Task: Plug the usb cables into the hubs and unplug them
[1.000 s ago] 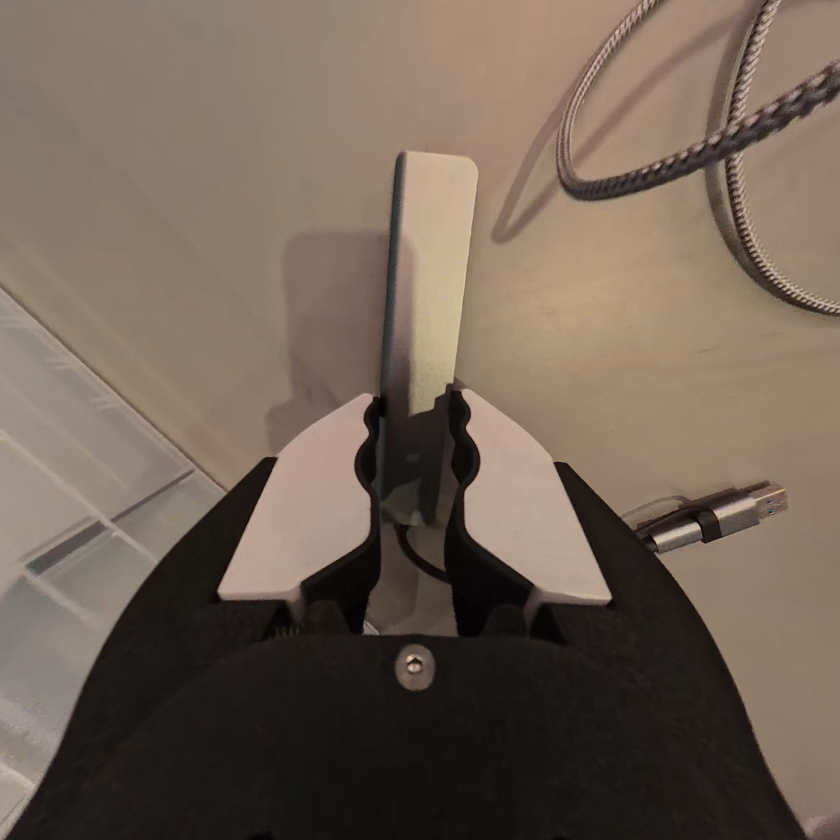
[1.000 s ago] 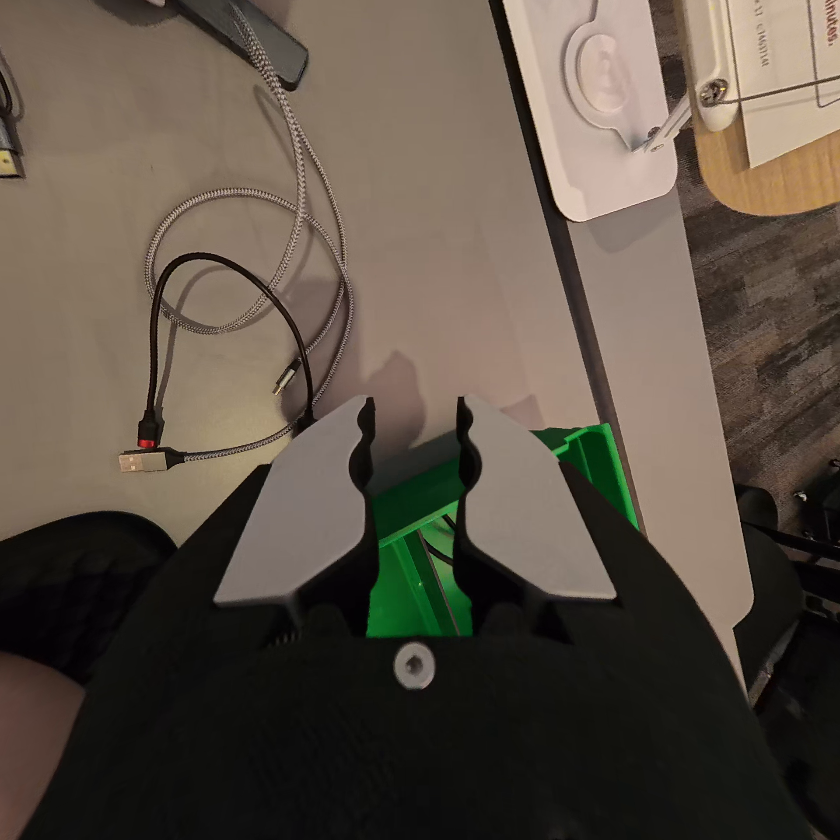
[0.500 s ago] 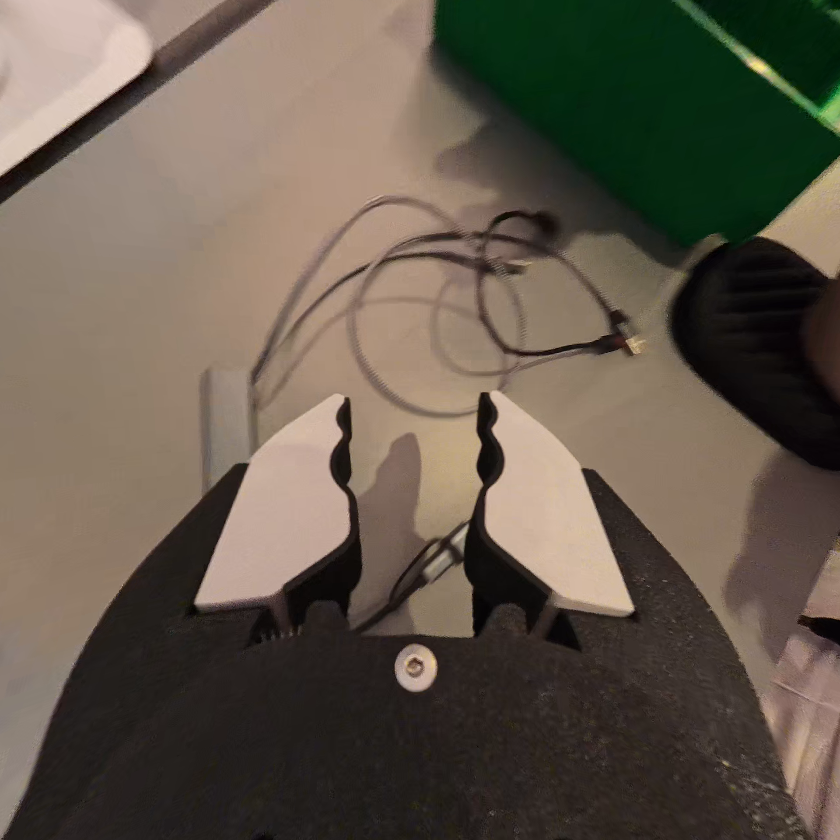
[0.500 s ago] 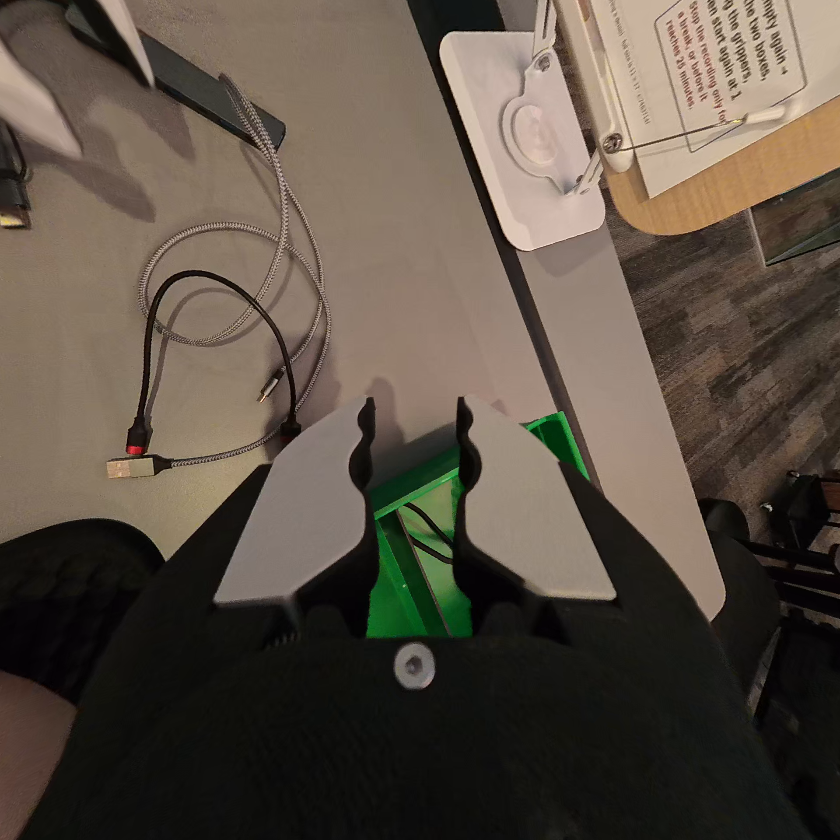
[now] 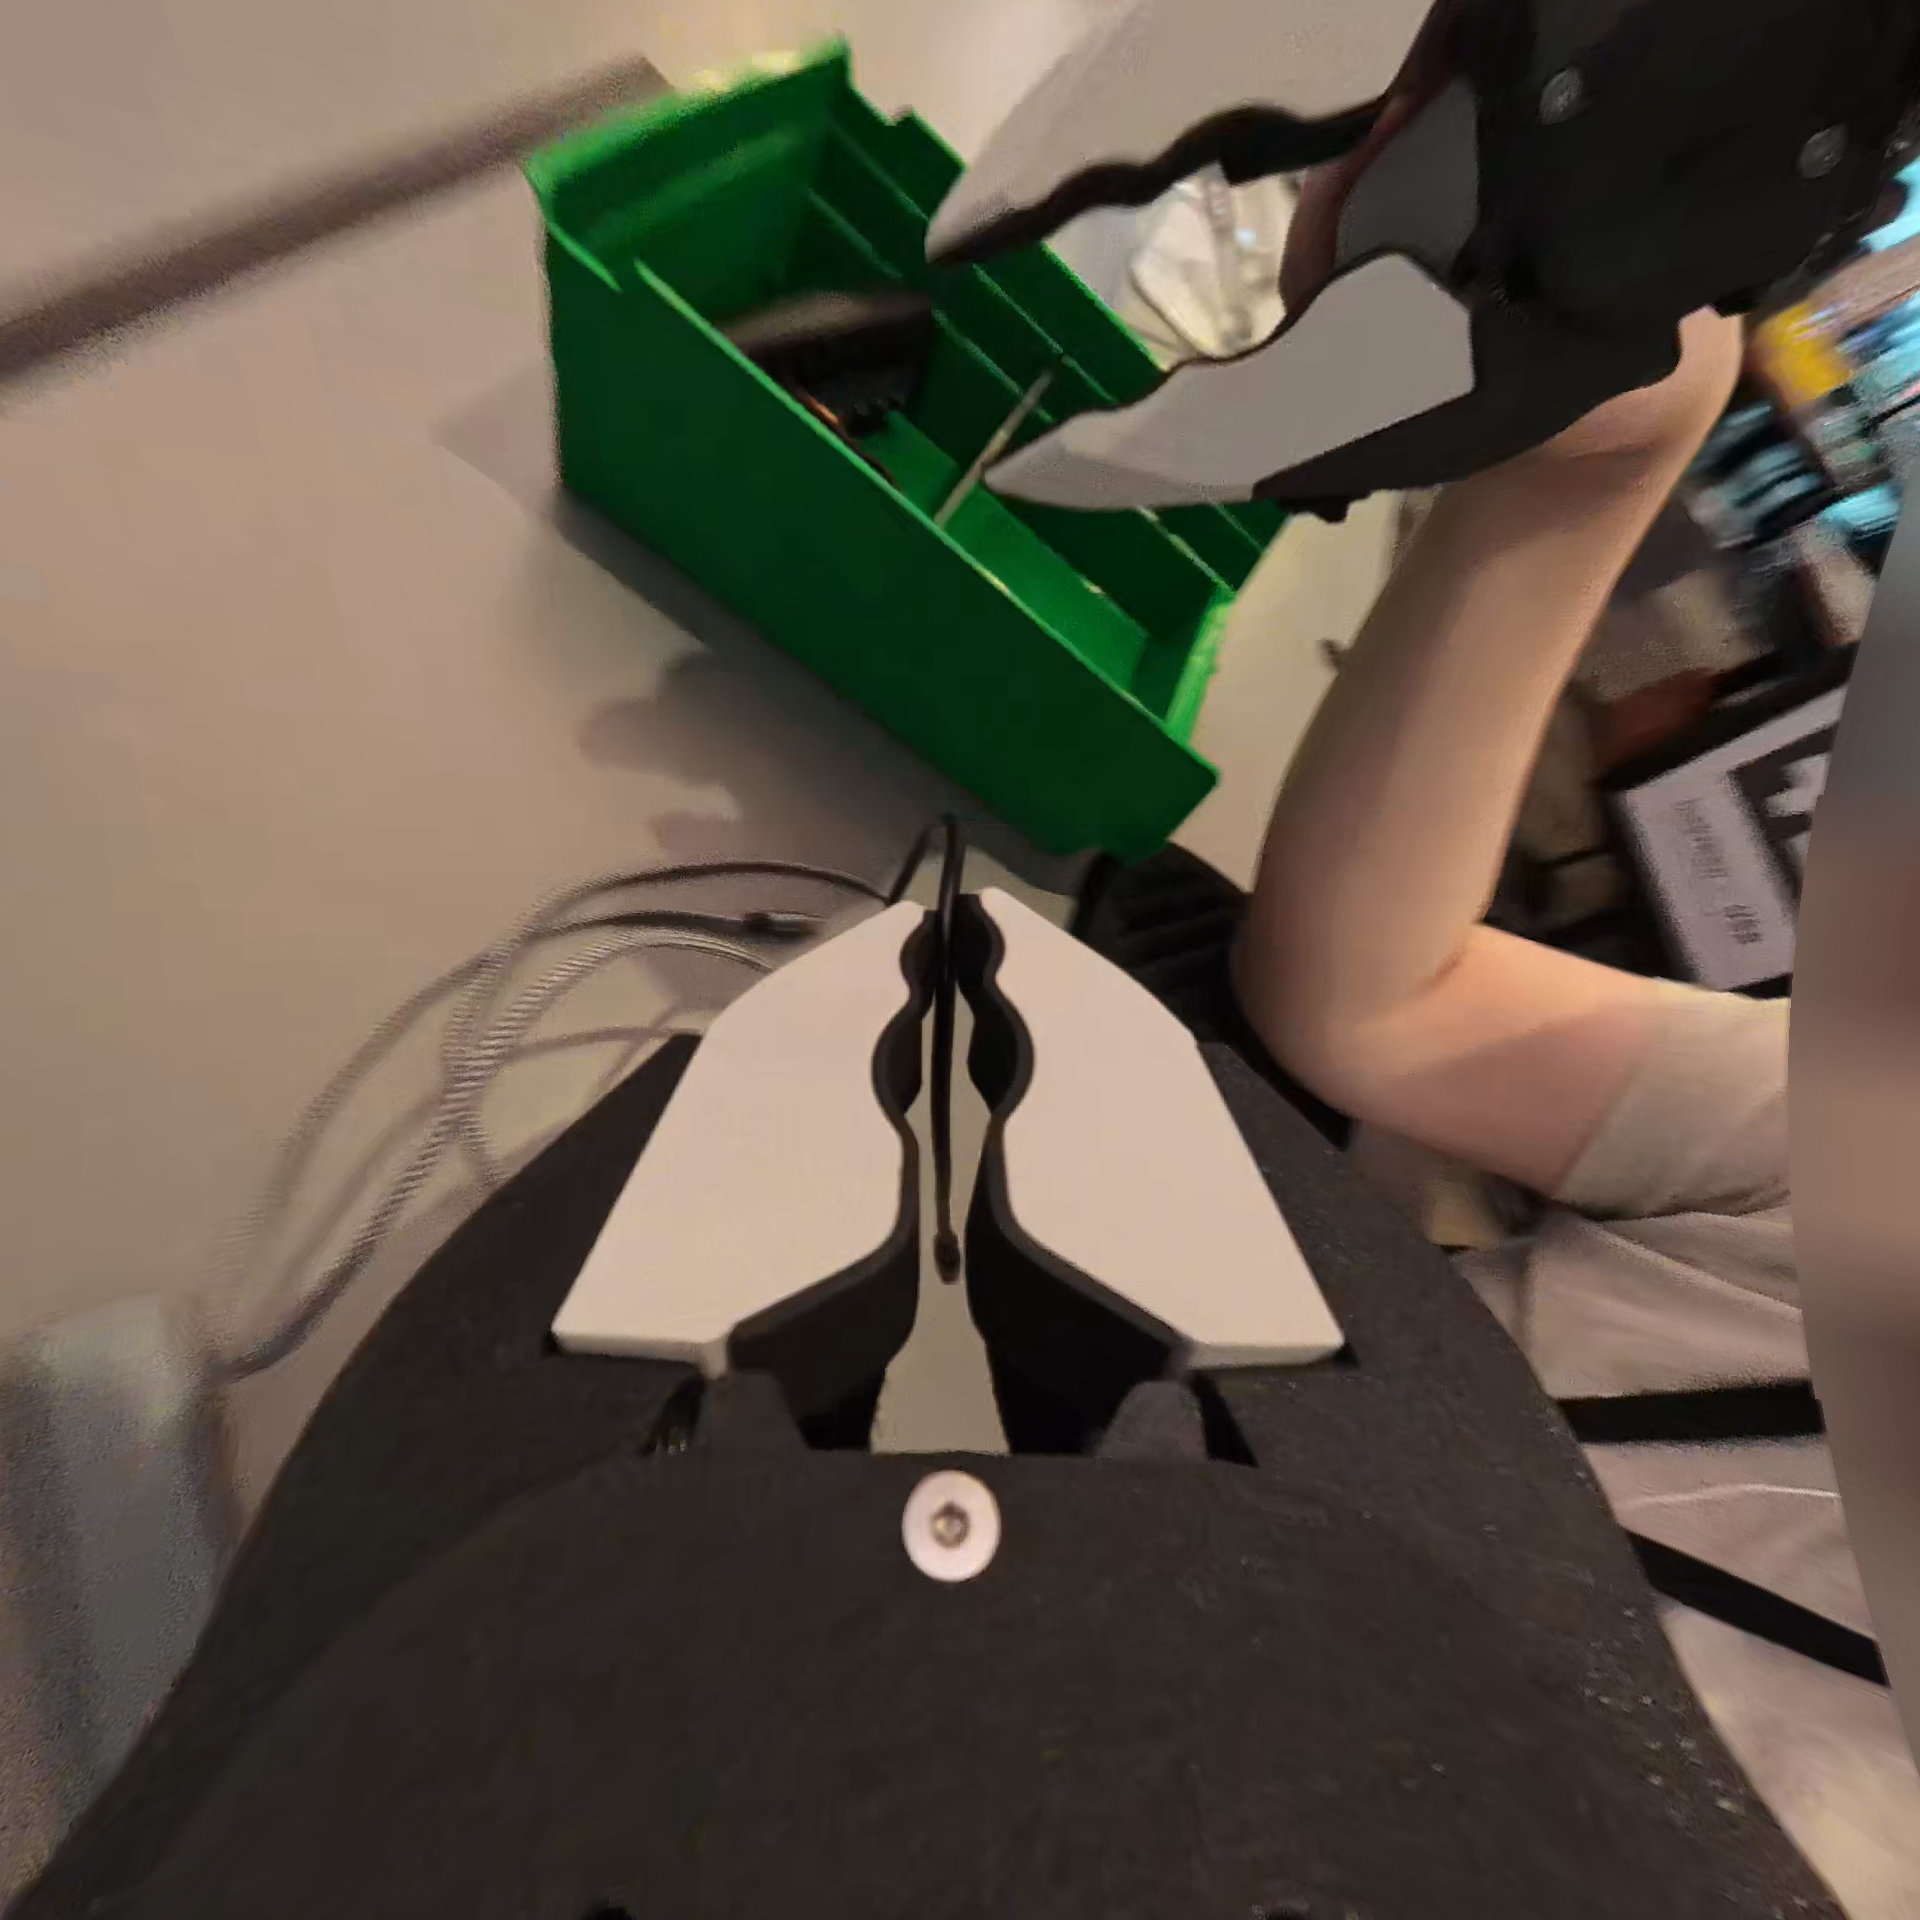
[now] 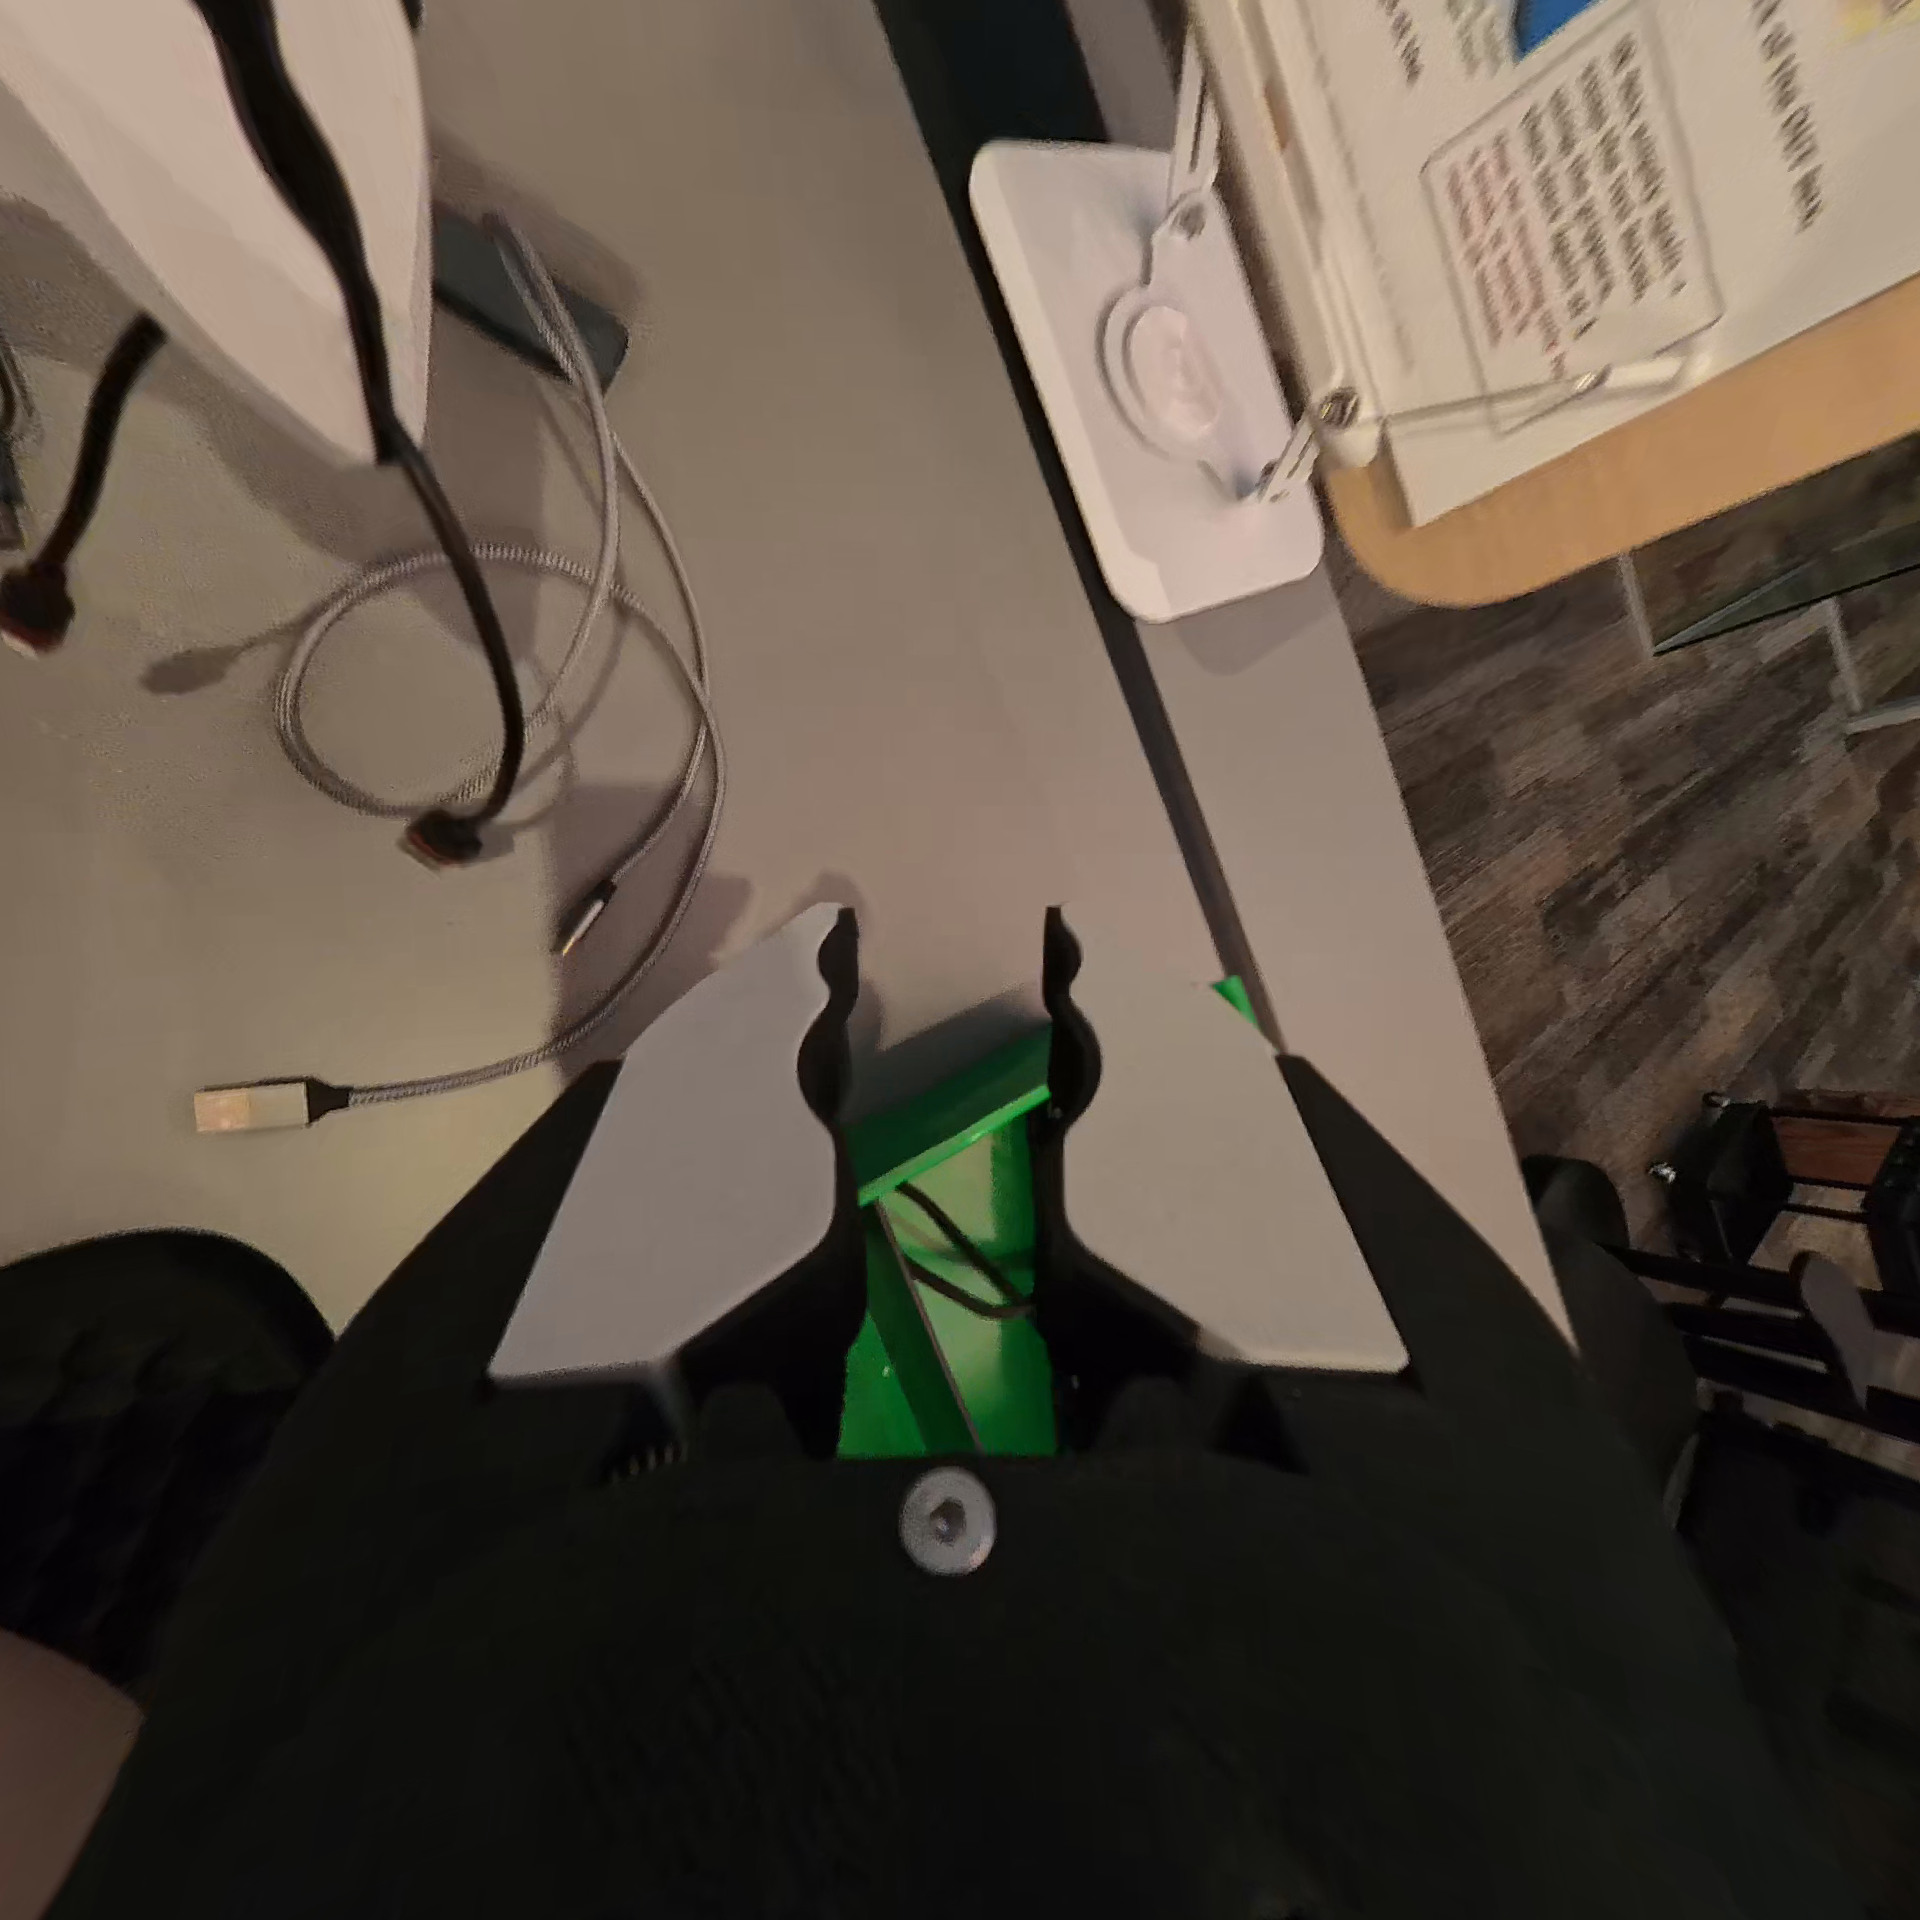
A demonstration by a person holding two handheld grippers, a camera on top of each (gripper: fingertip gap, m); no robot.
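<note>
My left gripper (image 5: 948, 914) is shut on a thin black usb cable (image 5: 943, 1091) that runs lengthwise between its fingers. In the right wrist view the left gripper (image 6: 390, 442) holds this cable (image 6: 468, 592) above the table, and a red-collared plug (image 6: 447, 836) hangs at its low end. A grey braided usb cable (image 6: 623, 665) lies looped on the table, its flat plug (image 6: 249, 1107) near the front. A dark hub (image 6: 530, 301) lies farther back. My right gripper (image 6: 948, 920) is open and empty above the green bin (image 6: 956, 1112); it also shows in the left wrist view (image 5: 961, 364).
The green bin (image 5: 831, 582) has several compartments, with dark cables inside. A white stand base (image 6: 1143, 416) holding papers sits at the table's far edge. A person's bare arm (image 5: 1455, 779) is at the right. A blurred grey block (image 5: 94, 1455) lies at the lower left. The gap from one gripper's tips to the other's is roughly 12 centimetres.
My left gripper let go of the silver hub, swung toward the green bin, shut on the black cable and lifted it. My right gripper stayed open over the bin.
</note>
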